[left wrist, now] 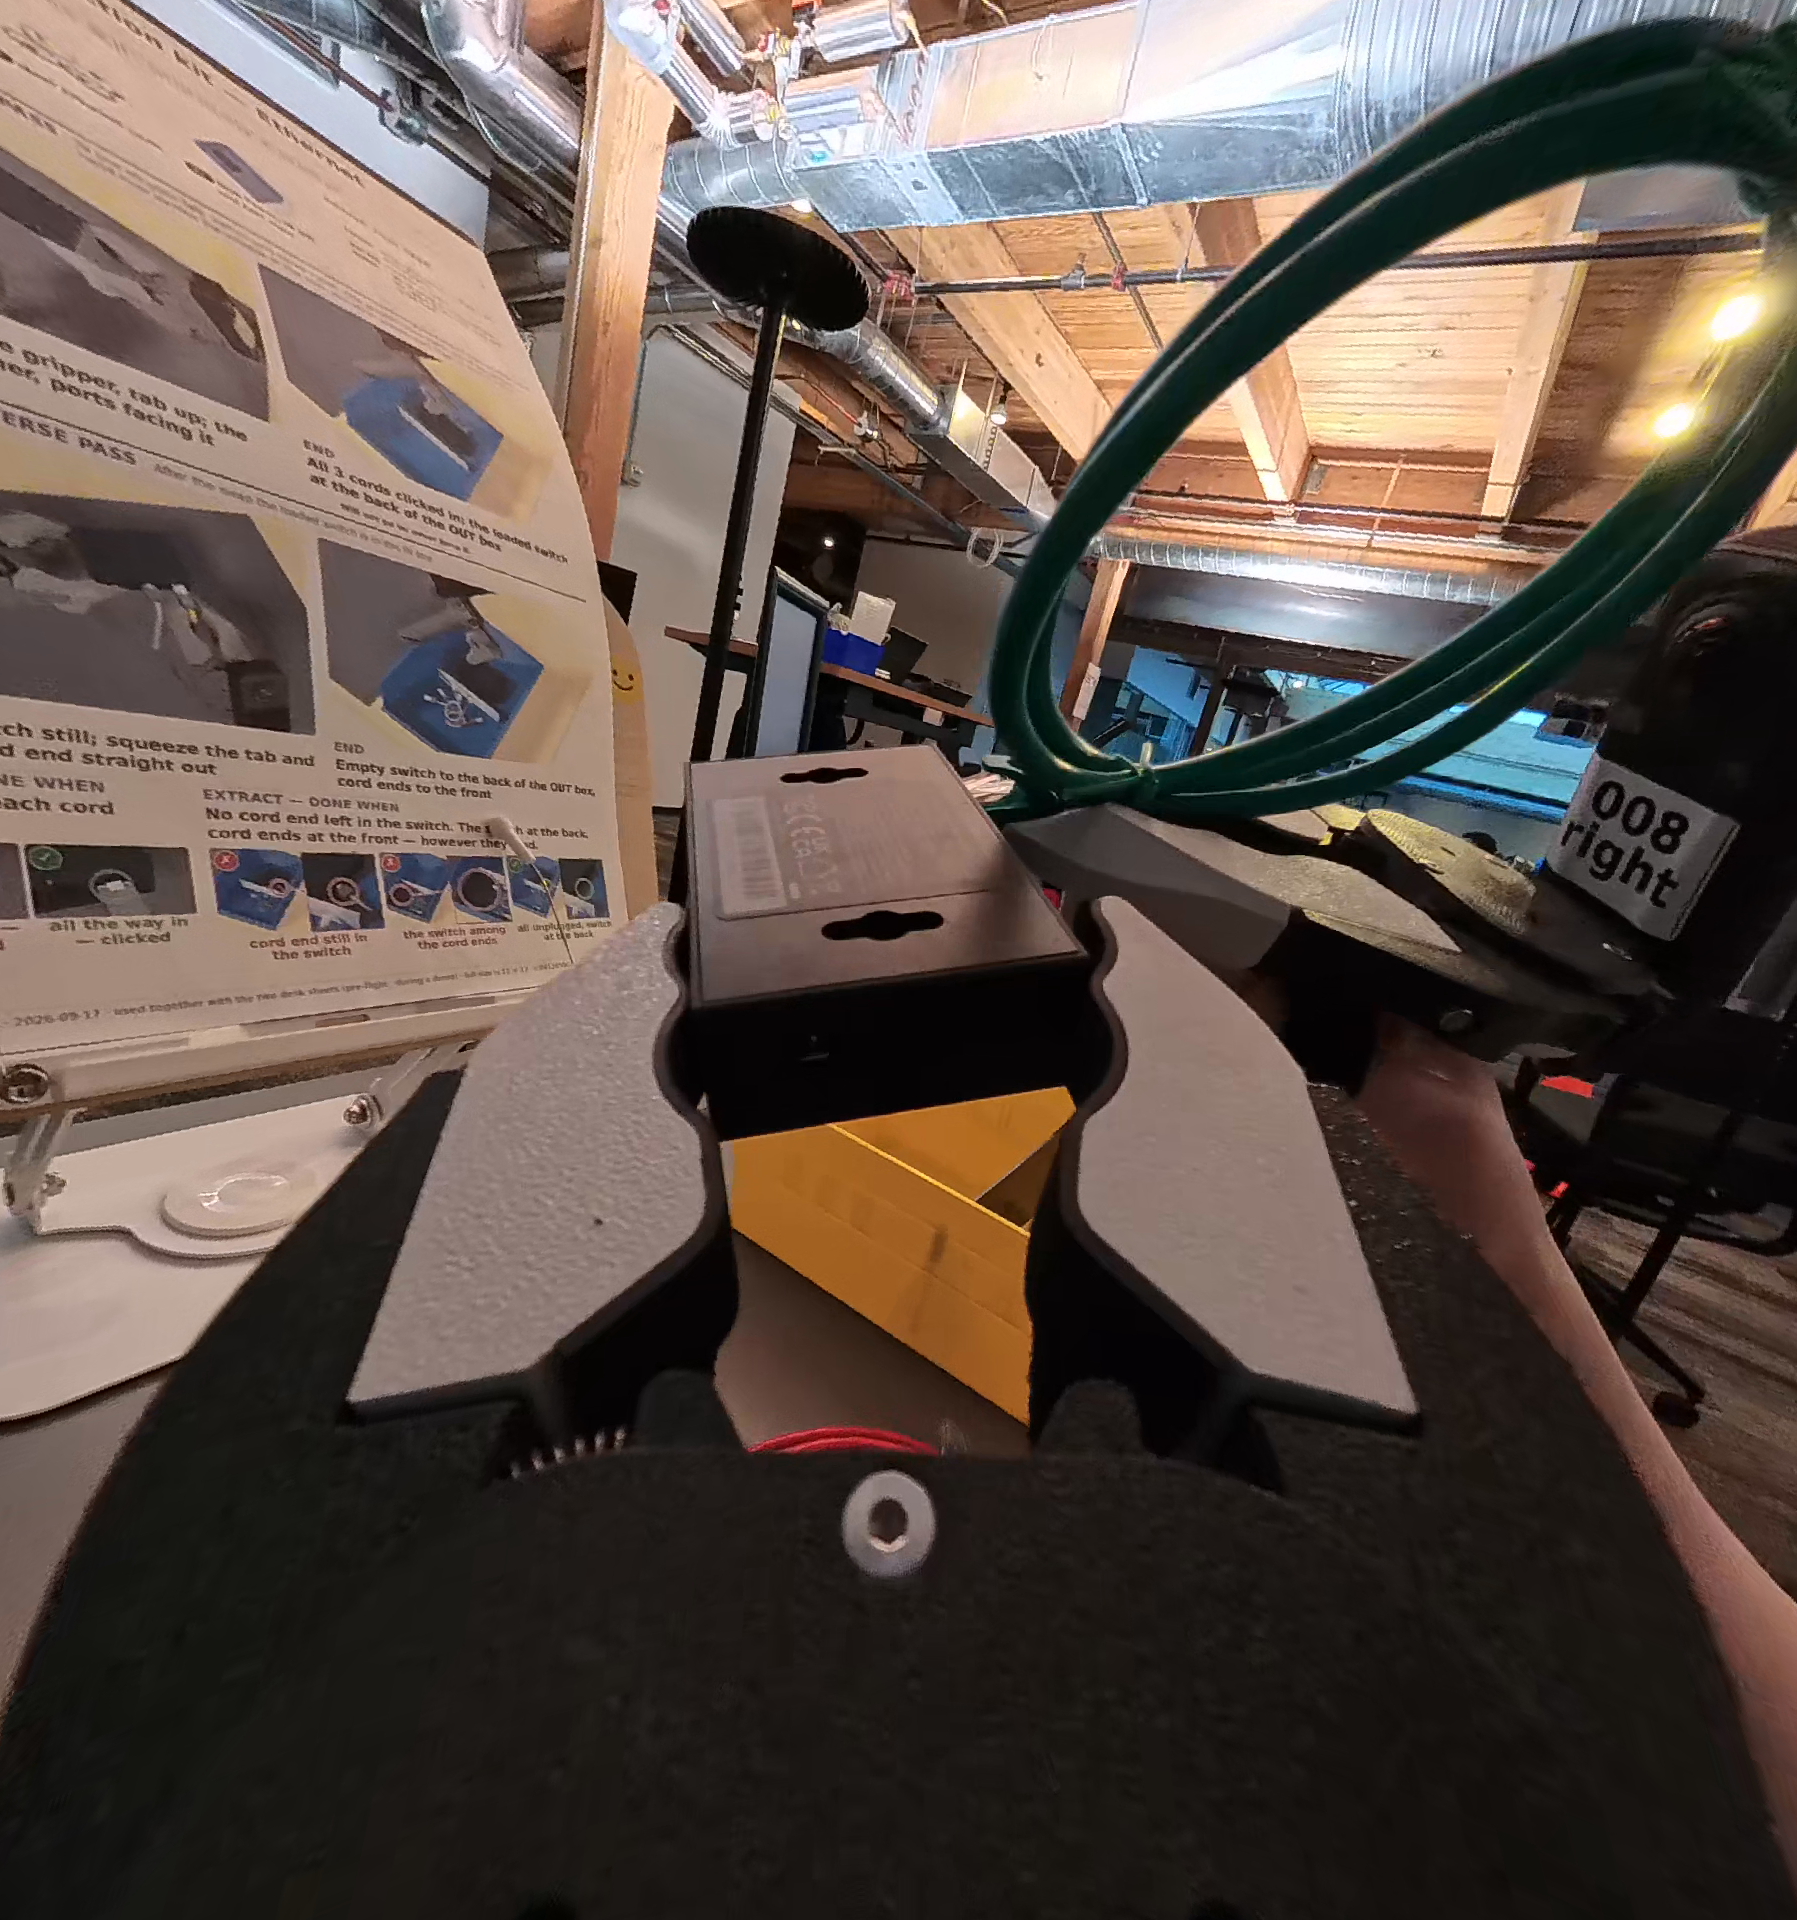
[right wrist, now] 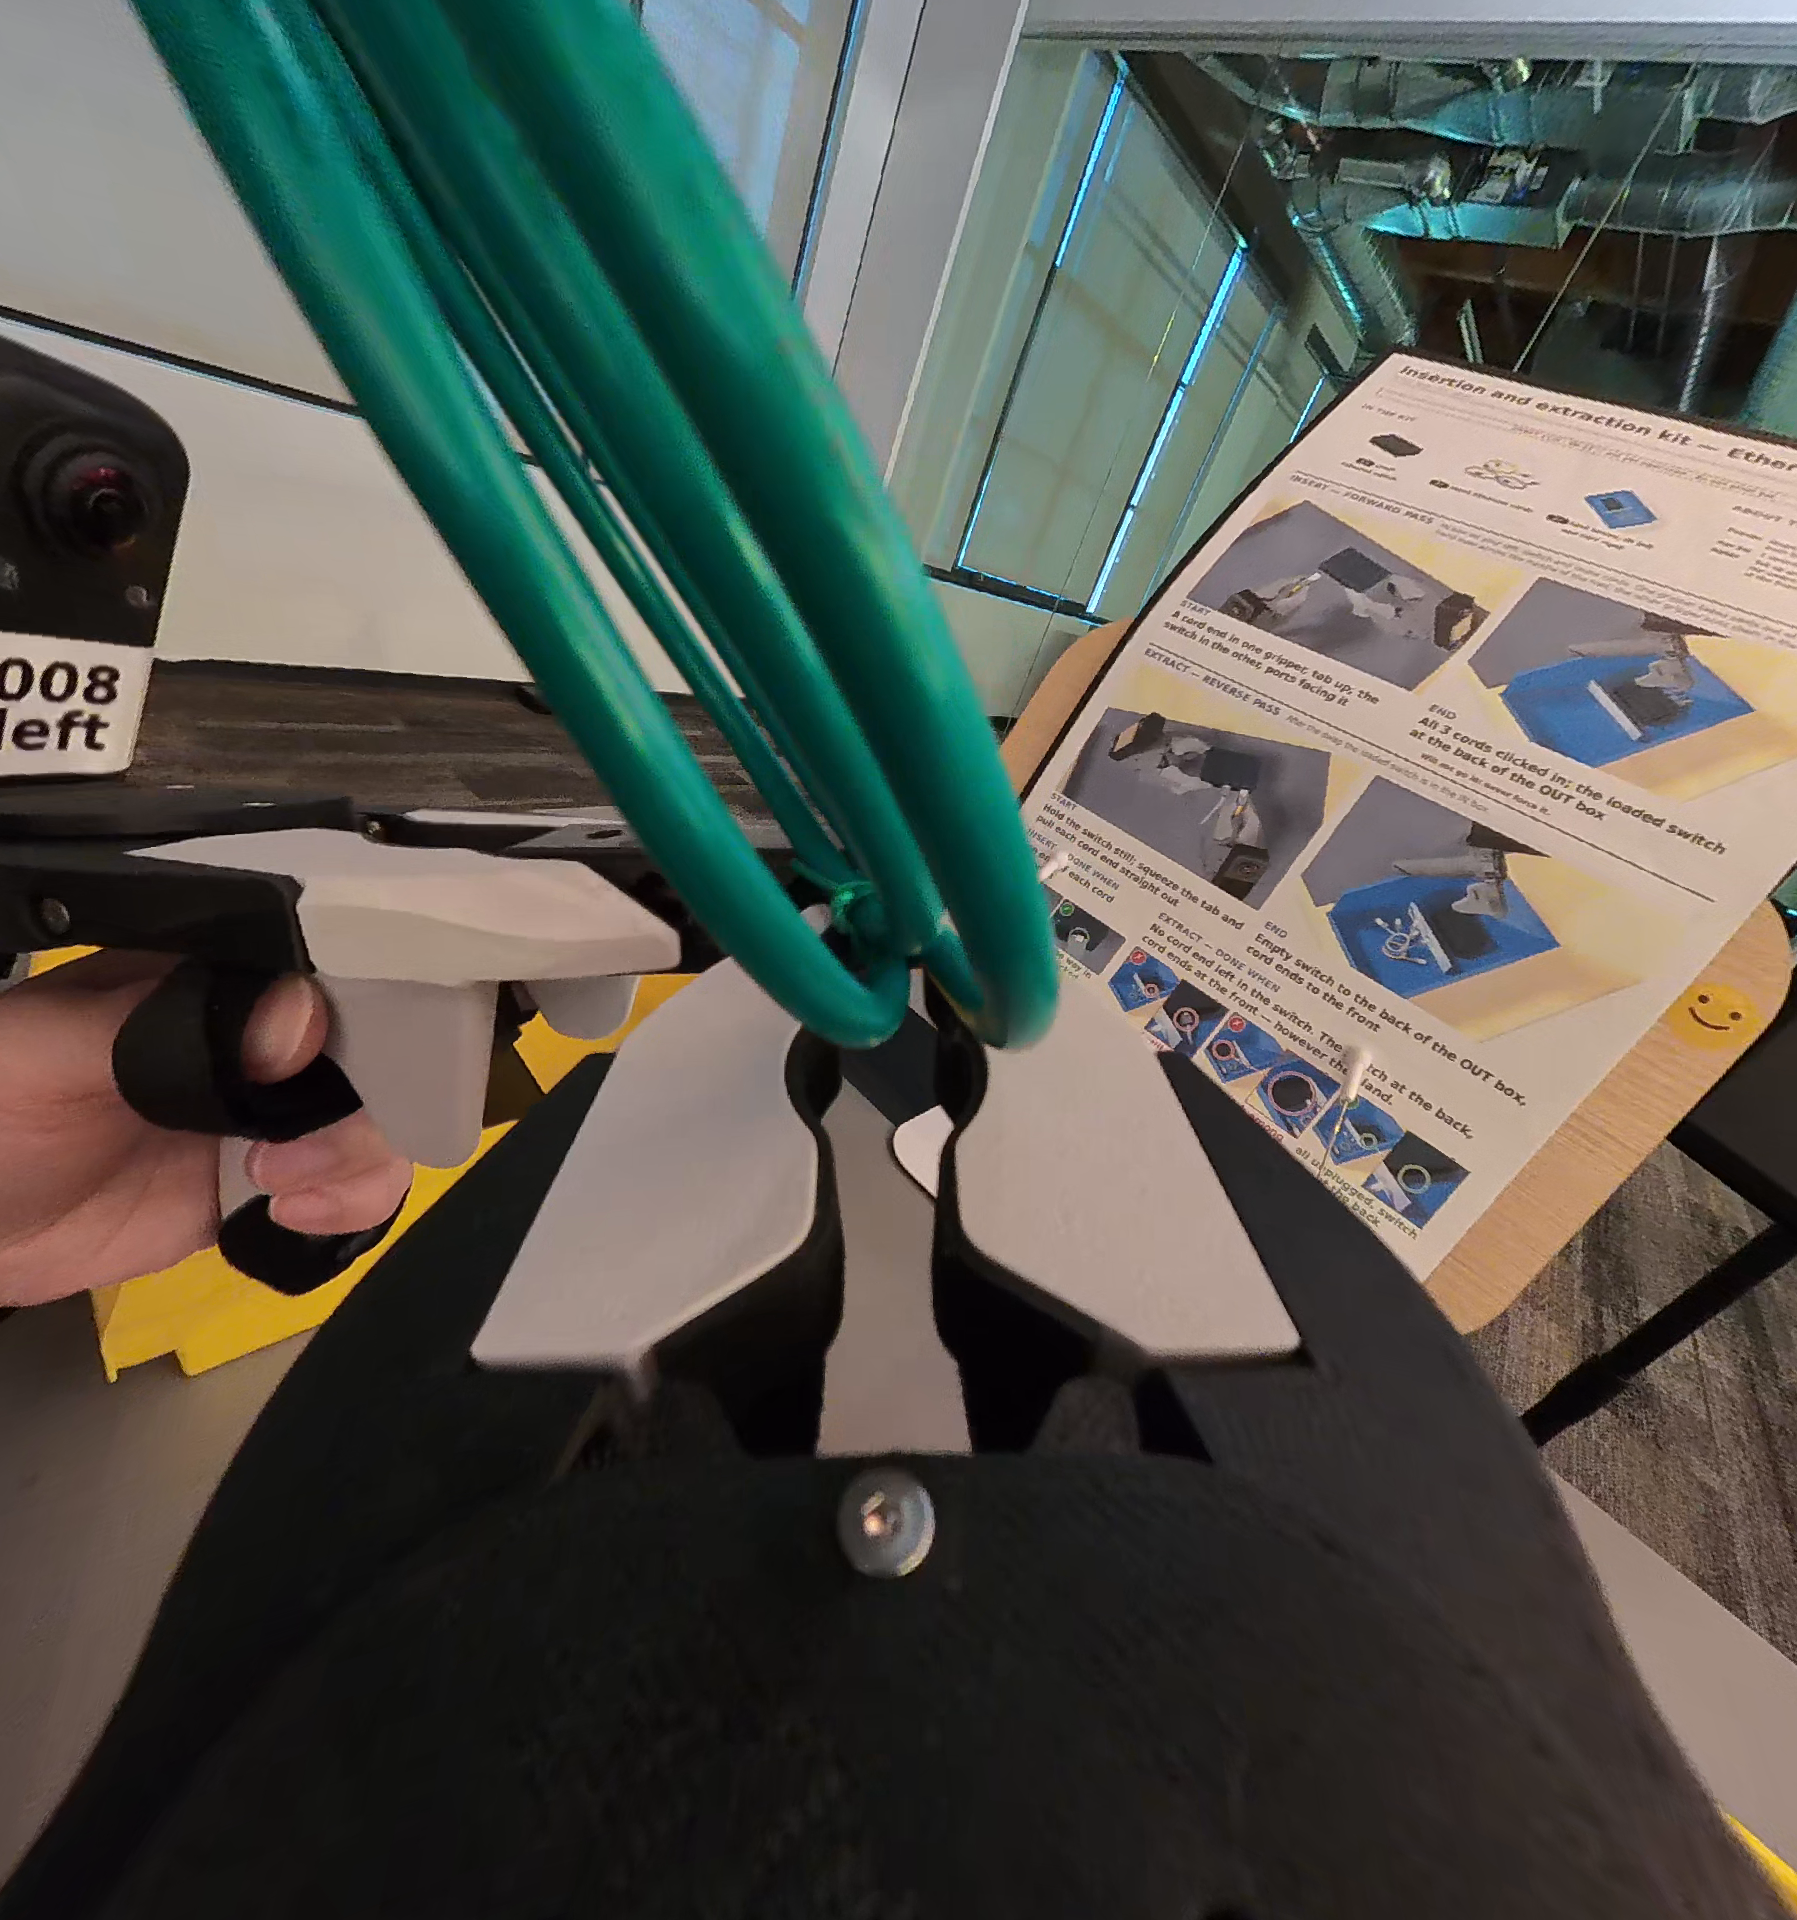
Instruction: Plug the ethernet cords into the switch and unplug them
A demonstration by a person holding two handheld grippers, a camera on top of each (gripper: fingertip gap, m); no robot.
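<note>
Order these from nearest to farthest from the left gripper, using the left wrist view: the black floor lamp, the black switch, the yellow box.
1. The black switch, clamped between the fingers of the left gripper.
2. The yellow box, just below and beyond the fingertips.
3. The black floor lamp, standing far behind the switch, left of centre.
</note>
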